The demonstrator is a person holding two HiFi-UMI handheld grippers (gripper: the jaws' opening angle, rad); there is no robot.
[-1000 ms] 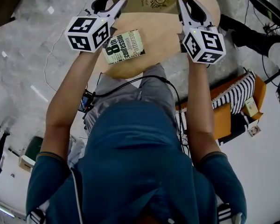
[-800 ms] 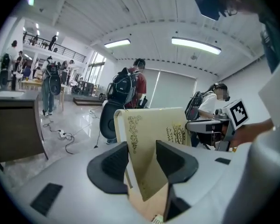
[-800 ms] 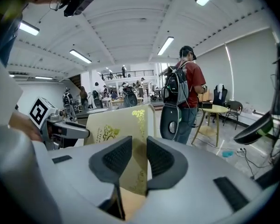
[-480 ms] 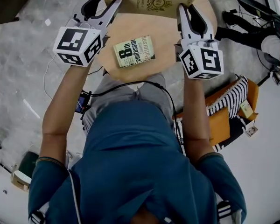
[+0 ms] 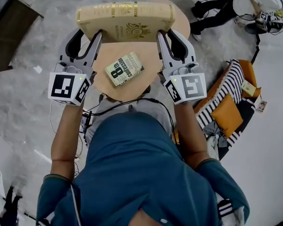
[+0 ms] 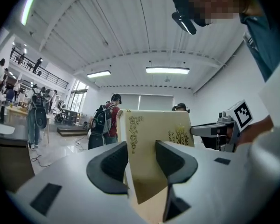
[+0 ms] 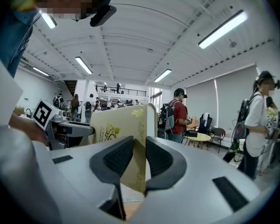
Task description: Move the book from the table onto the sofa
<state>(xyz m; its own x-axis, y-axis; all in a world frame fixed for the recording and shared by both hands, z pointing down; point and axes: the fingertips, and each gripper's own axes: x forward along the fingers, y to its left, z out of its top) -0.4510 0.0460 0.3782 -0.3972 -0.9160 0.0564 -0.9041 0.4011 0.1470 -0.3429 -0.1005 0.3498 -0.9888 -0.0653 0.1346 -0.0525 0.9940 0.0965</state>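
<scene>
Cream-tan hardcover book (image 5: 125,20), gilt ornament on cover and spine, held above far edge of round wooden table (image 5: 108,86). Left gripper (image 5: 89,34) clamps one end. Right gripper (image 5: 169,34) clamps other end, jaws just closing tighter on it.

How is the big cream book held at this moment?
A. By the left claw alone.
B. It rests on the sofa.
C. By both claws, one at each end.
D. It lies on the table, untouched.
C: the left claw and the right claw each clamp one end of the cream book; the right claw's jaws have just been closing on it.
</scene>
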